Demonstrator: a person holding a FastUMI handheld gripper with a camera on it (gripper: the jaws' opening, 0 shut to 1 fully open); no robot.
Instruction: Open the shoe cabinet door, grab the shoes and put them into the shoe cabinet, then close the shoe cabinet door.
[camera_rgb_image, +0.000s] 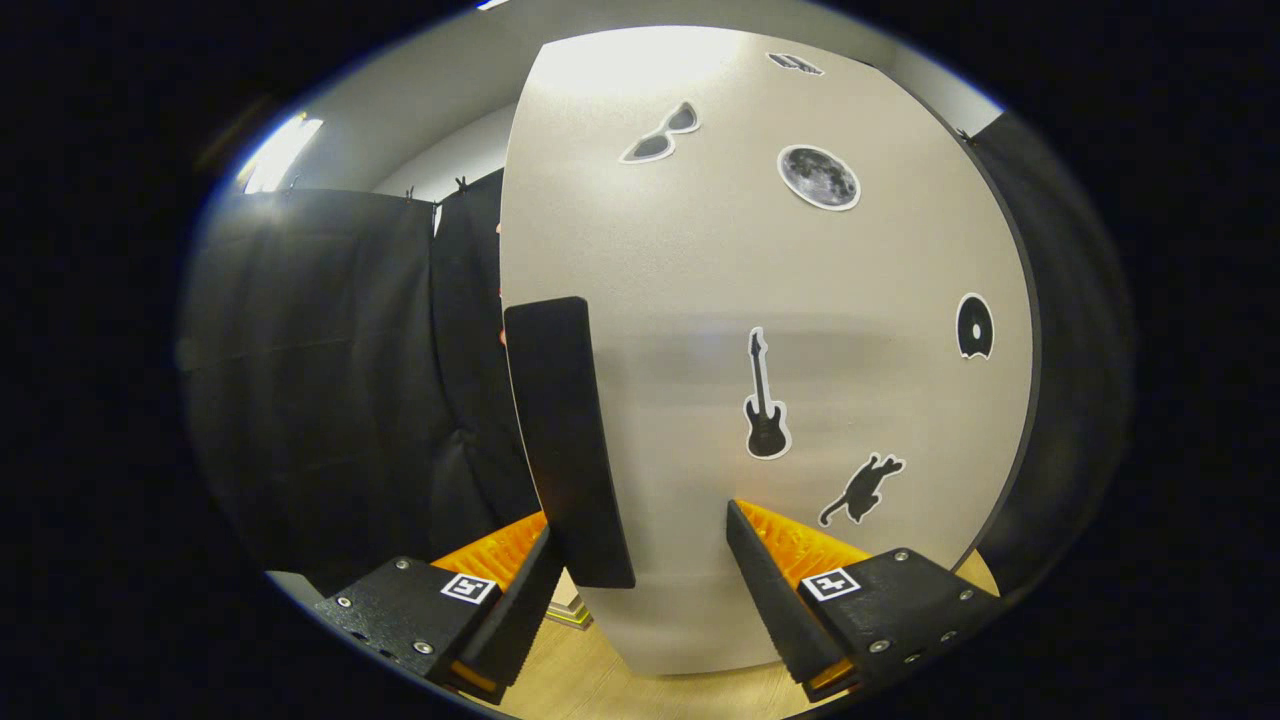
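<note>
The shoe cabinet door (800, 280) is a pale panel with black stickers: sunglasses, a moon, a guitar, a cat and a disc. It stands very close ahead of me. A long black handle (565, 440) runs down the door's left edge. My gripper (640, 520) is open. The handle's lower end sits between the fingers, right beside the left finger (525, 600). The right finger (770, 590) rests near the door's face below the guitar sticker. Neither finger presses on the handle. Whether the door is shut against the cabinet is not clear.
Black cloth wall (320, 380) hangs to the left of the door and another dark strip lies past its right edge. Light wooden floor (600, 685) shows under the fingers. A bright ceiling lamp (280, 150) glows high on the left.
</note>
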